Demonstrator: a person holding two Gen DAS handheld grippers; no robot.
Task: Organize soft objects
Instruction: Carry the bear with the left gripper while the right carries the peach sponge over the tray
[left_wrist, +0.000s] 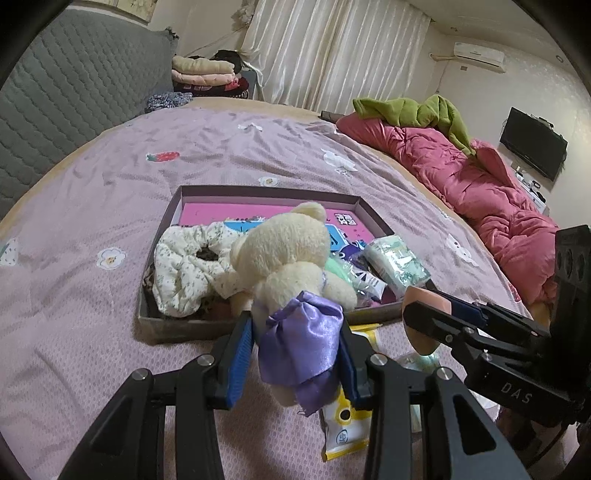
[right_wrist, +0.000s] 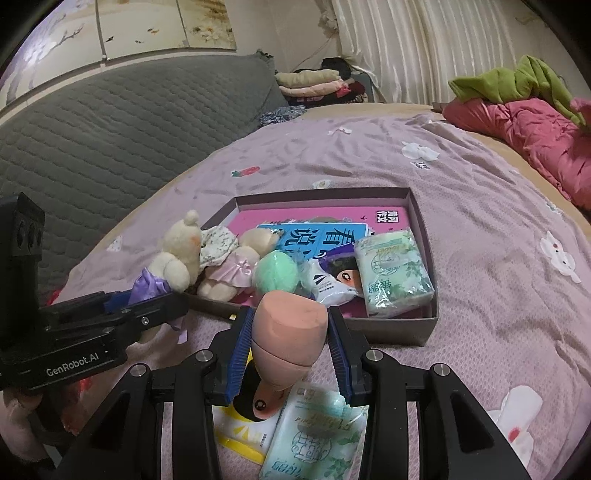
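Spread across the lilac printed bed sheet (left_wrist: 110, 206), as soft working ground. On it, shallow brown cardboard box (right_wrist: 424, 221), already holding floral fabric scrunchie (left_wrist: 184, 266), pink-skirted plush bear (right_wrist: 236, 269), green fluffy ball (right_wrist: 277, 275), pale green tissue pack (right_wrist: 395, 273).

Left claw (left_wrist: 295, 343) clenched on cream plush bear in purple satin dress (left_wrist: 291, 273), raised at the box's near edge, likely for dropping in.

Right claw (right_wrist: 290, 343) grasping peach teardrop makeup sponge (right_wrist: 288, 332), short of the box.
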